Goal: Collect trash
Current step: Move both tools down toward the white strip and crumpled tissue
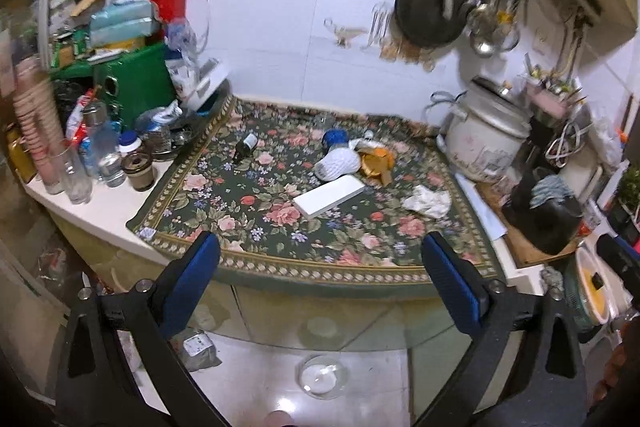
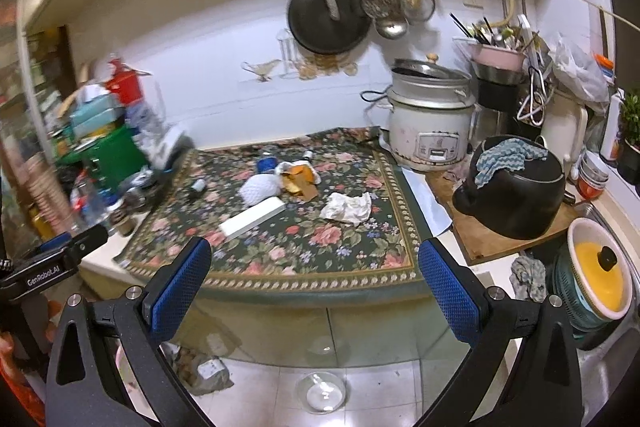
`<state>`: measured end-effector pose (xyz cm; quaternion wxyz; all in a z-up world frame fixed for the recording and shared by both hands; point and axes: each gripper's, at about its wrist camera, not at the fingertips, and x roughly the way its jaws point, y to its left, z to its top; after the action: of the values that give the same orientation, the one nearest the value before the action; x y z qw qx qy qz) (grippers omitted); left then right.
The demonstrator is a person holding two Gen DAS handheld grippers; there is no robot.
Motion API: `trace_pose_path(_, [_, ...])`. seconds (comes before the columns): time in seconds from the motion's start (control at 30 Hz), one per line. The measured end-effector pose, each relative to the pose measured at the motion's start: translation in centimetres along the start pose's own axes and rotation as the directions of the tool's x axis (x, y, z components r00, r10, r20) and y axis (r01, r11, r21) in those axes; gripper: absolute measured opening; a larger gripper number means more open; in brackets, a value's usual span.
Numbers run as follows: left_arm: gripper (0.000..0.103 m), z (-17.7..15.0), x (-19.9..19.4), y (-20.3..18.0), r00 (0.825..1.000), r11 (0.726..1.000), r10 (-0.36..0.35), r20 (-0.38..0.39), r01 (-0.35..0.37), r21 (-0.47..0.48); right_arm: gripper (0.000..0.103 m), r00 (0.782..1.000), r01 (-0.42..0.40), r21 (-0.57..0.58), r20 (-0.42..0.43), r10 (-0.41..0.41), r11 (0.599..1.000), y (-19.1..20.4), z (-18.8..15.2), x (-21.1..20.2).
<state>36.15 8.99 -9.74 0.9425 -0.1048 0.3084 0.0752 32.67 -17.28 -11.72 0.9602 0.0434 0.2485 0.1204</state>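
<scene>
Trash lies on a floral cloth (image 1: pixel 256 227) (image 2: pixel 320 259) covering the counter: a crumpled white tissue (image 1: pixel 427 202) (image 2: pixel 347 207), a flat white box (image 1: pixel 329 196) (image 2: pixel 252 219), a white foam net (image 1: pixel 337 163) (image 2: pixel 259 190), orange-brown wrappers (image 1: pixel 377 163) (image 2: pixel 300 179), a blue cap (image 1: pixel 335 138) (image 2: pixel 265 163) and a small dark bottle (image 1: pixel 245 146) (image 2: pixel 197 184). My left gripper (image 1: pixel 320 259) is open and empty, short of the counter's front edge. My right gripper (image 2: pixel 314 263) is open and empty too, also in front of the counter. The left gripper's body (image 2: pixel 52 263) shows at the right wrist view's left edge.
A clear glass bowl (image 1: pixel 323 375) (image 2: pixel 320 391) sits on the tiled floor below the counter. Bottles and jars (image 1: pixel 104 155) and a green box (image 1: pixel 132 83) crowd the left. A white rice cooker (image 2: pixel 431 123), a black cooker (image 2: pixel 516 187) and a lidded pot (image 2: pixel 597 275) stand on the right.
</scene>
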Motion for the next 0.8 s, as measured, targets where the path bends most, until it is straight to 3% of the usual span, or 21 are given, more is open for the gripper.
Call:
trace_pose_path(0.03, [0.091, 0.6, 1.5, 0.3, 1.0, 1.0, -0.003, -0.023, 0.003, 0.008, 0.103, 1.0, 0.014, 0.011, -0.005, -0.014, 1.0, -0.1, 0.3, 0.9])
trace_pose_path(0.23, [0.091, 2.6, 9.7, 1.0, 0.991, 0.998, -0.039, -0.131, 0.046, 0.05, 0.103, 0.996, 0.072, 0.067, -0.064, -0.067, 0.995, -0.7, 1.6, 6.7])
trace_pose_path(0.33, [0.091, 3.0, 14.1, 1.0, 0.976, 0.996, -0.062, -0.209, 0.072, 0.042, 0.103, 0.991, 0.09, 0.082, -0.11, -0.081, 0.993, -1.6, 2.1, 10.1])
trace_pose_path(0.47, [0.091, 3.0, 19.6, 0.3, 0.962, 0.997, -0.039, -0.271, 0.056, 0.055, 0.103, 0.98, 0.11, 0.08, -0.174, -0.095, 0.991, -3.4, 2.4, 14.8])
trace_pose_path(0.6, [0.091, 3.1, 24.8, -0.2, 0.951, 0.998, -0.02, -0.307, 0.036, 0.046, 0.103, 0.966, 0.079, 0.083, -0.252, -0.055, 0.993, -5.6, 2.6, 20.2])
trace_pose_path(0.7, [0.091, 3.3, 28.6, -0.6, 0.941, 0.997, 0.047, -0.334, -0.022, 0.077, 0.102, 0.949, 0.046, 0.087, -0.314, -0.017, 0.995, -7.1, 2.9, 23.7])
trace_pose_path(0.8, [0.091, 3.5, 32.5, -0.7, 0.924, 0.995, 0.046, -0.38, -0.01, 0.097, 0.102, 0.931, 0.02, 0.104, -0.365, 0.019, 0.994, -8.5, 3.2, 27.1])
